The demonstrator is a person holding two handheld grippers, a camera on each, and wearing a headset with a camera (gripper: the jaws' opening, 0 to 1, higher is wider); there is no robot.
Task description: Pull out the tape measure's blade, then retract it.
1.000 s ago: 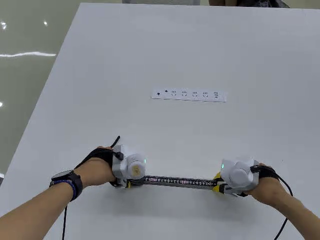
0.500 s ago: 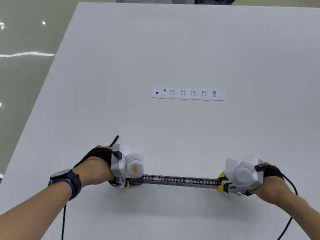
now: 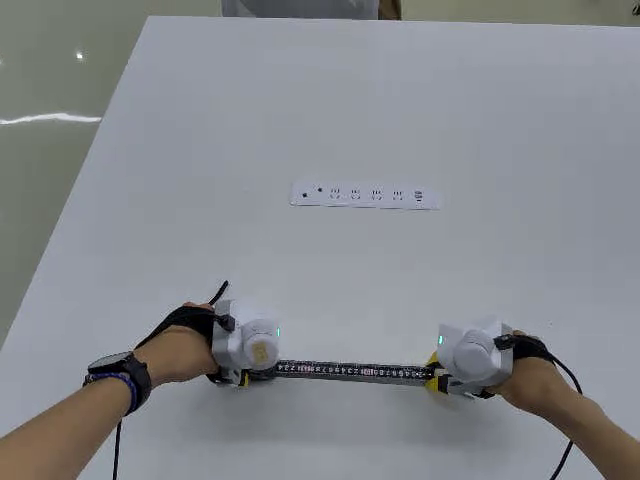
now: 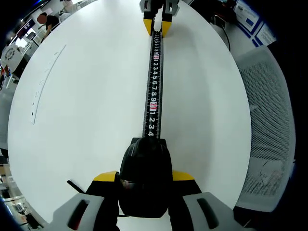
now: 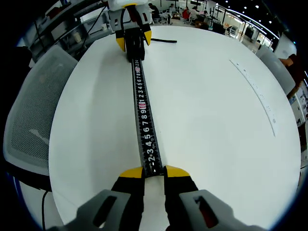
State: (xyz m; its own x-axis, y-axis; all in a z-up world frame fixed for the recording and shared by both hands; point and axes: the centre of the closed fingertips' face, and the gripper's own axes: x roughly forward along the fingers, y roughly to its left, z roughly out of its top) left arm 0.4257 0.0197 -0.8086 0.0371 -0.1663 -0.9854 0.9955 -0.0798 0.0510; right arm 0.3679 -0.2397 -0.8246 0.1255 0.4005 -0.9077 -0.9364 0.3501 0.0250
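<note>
A black tape measure case (image 4: 145, 173) sits clamped between the yellow-tipped jaws of my left gripper (image 4: 145, 176), low on the white table at the near left (image 3: 246, 352). Its dark blade (image 3: 352, 372) with white numerals runs straight across to my right gripper (image 3: 437, 378). In the right gripper view the blade's end (image 5: 152, 168) is pinched between the shut jaws of the right gripper (image 5: 154, 171), and the blade (image 5: 142, 113) stretches away to the case (image 5: 133, 45). In the left gripper view the blade (image 4: 154, 82) reaches the far gripper (image 4: 157, 24).
A white power strip (image 3: 365, 195) lies flat in the middle of the table (image 3: 400, 100), well beyond the grippers. A grey mesh chair (image 5: 29, 115) stands off the near table edge. A thin black cable (image 3: 222, 292) trails by the left hand.
The span of blade between the grippers is slightly shorter than half a second ago, with the right gripper a little nearer the left. The head camera has shifted slightly.
</note>
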